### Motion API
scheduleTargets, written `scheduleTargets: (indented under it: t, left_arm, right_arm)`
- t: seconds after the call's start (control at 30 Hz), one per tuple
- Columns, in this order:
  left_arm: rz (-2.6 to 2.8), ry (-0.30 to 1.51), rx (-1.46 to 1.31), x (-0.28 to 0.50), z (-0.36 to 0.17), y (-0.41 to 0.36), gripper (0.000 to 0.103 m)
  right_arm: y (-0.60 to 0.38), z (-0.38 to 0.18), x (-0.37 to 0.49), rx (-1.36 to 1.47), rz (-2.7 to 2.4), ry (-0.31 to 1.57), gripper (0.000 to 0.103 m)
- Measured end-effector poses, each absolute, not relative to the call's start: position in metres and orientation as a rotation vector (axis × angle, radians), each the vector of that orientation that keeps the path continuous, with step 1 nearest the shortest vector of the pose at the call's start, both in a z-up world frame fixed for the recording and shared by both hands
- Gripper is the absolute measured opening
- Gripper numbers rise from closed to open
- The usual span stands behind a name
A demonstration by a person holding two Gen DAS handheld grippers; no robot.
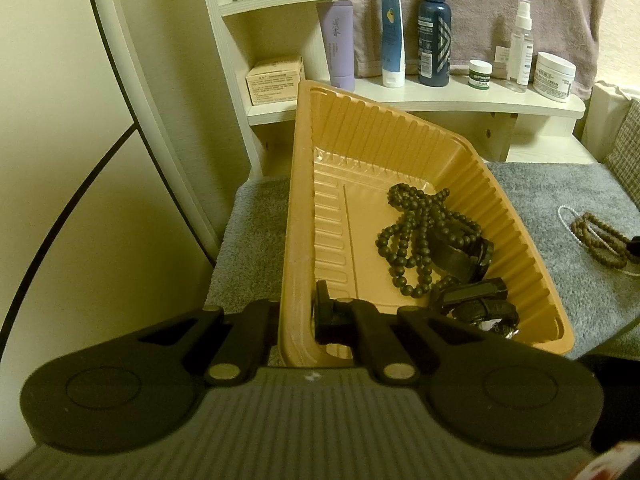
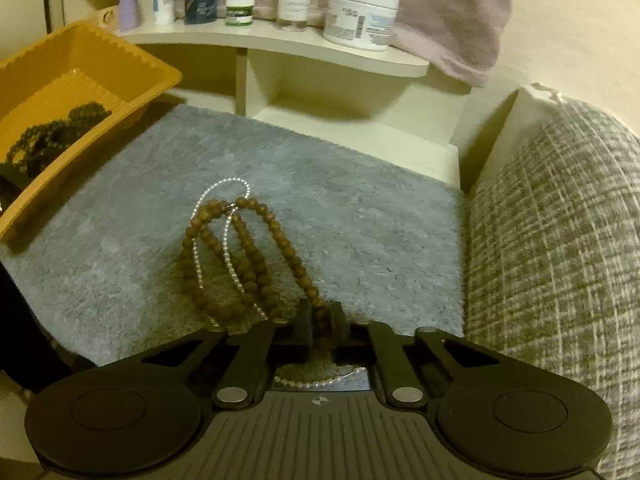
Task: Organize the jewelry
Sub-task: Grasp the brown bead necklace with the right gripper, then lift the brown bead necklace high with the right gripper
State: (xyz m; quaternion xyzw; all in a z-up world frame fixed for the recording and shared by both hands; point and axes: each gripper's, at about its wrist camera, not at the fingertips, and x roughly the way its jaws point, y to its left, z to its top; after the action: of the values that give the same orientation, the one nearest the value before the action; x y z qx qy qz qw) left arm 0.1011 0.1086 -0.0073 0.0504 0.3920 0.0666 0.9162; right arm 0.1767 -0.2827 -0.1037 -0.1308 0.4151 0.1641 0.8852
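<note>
Setting: a grey fluffy mat [image 2: 360, 208] on a dressing surface, with a cream shelf unit [image 1: 460, 100] of bottles and jars behind and a checked cushion [image 2: 560, 240] at the right edge.
Tray: an orange ribbed plastic tray [image 1: 520, 216], tipped up on the mat's left part.
Tray contents: dark bead strands [image 1: 416, 232] and a black-strapped watch [image 1: 472, 256] lie piled in its low corner.
Left gripper [image 1: 296, 320]: closed tight on the tray's near wall, one finger inside, one outside, holding the tray tilted.
Loose jewelry: a brown bead necklace [image 2: 244, 260] and a thin pearl strand [image 2: 224, 196] lie tangled on the mat, well apart from the tray.
Right gripper [image 2: 322, 320]: pinched nearly closed on one brown bead strand at its near end.
Step in hand: probably picking up the brown beads.
Next move: likely a lift and carry leftward over the tray rim; the pearl strand threads through the loops and may trail along.
</note>
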Motion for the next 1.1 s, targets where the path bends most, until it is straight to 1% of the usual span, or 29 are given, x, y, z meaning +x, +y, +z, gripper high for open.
scheduleTargets:
  t: [0.2, 0.67, 1.1]
  left_arm:
    - [0.136, 0.808, 0.106, 0.102, -0.007, 0.108, 0.003]
    - [0.135, 0.806, 0.106, 0.101, -0.006, 0.108, 0.003]
    - [0.136, 0.807, 0.108, 0.101, -0.005, 0.107, 0.003]
  right_arm:
    - [-0.276, -0.076, 0.164, -0.362, 0.332, 0.748, 0.006]
    - [-0.257, 0.026, 0.145, -0.488, 0.337, 0.436, 0.006]
    - [-0.241, 0.086, 0.142, -0.556, 0.379, 0.271, 0.006]
